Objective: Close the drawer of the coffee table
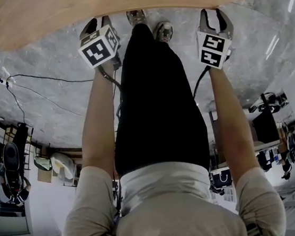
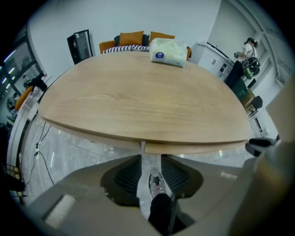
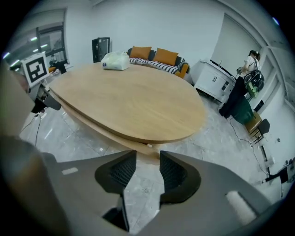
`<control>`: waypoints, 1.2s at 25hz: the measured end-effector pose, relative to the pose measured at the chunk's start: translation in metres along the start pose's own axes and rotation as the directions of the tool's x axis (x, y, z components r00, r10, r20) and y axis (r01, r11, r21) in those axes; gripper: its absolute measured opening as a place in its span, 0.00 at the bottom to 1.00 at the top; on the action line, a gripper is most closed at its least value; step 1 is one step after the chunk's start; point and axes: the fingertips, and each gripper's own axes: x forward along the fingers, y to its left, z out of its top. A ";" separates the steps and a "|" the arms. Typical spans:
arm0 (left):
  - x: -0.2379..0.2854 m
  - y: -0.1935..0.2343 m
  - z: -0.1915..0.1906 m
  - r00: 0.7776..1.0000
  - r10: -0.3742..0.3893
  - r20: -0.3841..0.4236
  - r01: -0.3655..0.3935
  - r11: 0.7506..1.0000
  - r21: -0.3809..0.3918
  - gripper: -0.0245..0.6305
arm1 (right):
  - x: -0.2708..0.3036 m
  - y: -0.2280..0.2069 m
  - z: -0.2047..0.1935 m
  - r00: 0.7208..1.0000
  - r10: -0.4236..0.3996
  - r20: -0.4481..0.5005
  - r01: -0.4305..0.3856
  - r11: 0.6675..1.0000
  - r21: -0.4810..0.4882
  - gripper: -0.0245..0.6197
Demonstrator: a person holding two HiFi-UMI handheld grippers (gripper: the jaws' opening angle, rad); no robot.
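Observation:
The oval wooden coffee table (image 1: 117, 3) fills the top of the head view. Under its top runs a thinner wooden band with a vertical seam, the drawer front (image 2: 196, 148), which lies about flush with the table's edge; it also shows as the lower layer (image 3: 117, 134). My left gripper (image 1: 97, 23) hangs just short of that edge, pointing down at the floor, and is open with only a shoe and floor showing between its fingers (image 2: 122, 177). My right gripper (image 1: 215, 15) hovers beside the edge further right, also open and empty (image 3: 148, 170).
A white tissue pack (image 2: 168, 51) lies at the table's far side. Behind it stands a sofa with orange cushions (image 3: 156, 57). The person's legs and shoes (image 1: 149, 26) stand between the grippers. Cables (image 1: 36, 80) trail on the marble floor at left. Another person (image 3: 252, 62) stands far right.

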 end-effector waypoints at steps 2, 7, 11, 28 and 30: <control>0.003 0.000 0.002 1.000 0.006 0.000 -0.006 1.000 0.008 0.27 | 0.002 -0.001 0.002 1.000 0.011 0.003 -0.011 1.000 -0.008 0.30; 0.003 -0.003 0.010 1.000 0.006 0.024 -0.006 1.000 0.005 0.26 | 0.003 -0.005 0.009 1.000 0.022 0.020 -0.022 1.000 -0.023 0.30; 0.005 -0.004 0.012 0.998 -0.008 0.062 0.008 1.000 -0.004 0.24 | 0.002 -0.005 0.010 1.000 0.021 0.017 -0.021 1.000 -0.008 0.30; -0.156 -0.123 0.050 0.927 -0.221 0.302 0.139 0.953 0.270 0.07 | -0.145 -0.027 0.102 0.932 0.098 0.350 -0.124 0.991 0.055 0.05; -0.191 -0.144 0.069 0.897 -0.258 0.360 0.137 0.935 0.327 0.07 | -0.179 -0.036 0.138 0.896 0.099 0.433 -0.128 0.991 0.038 0.05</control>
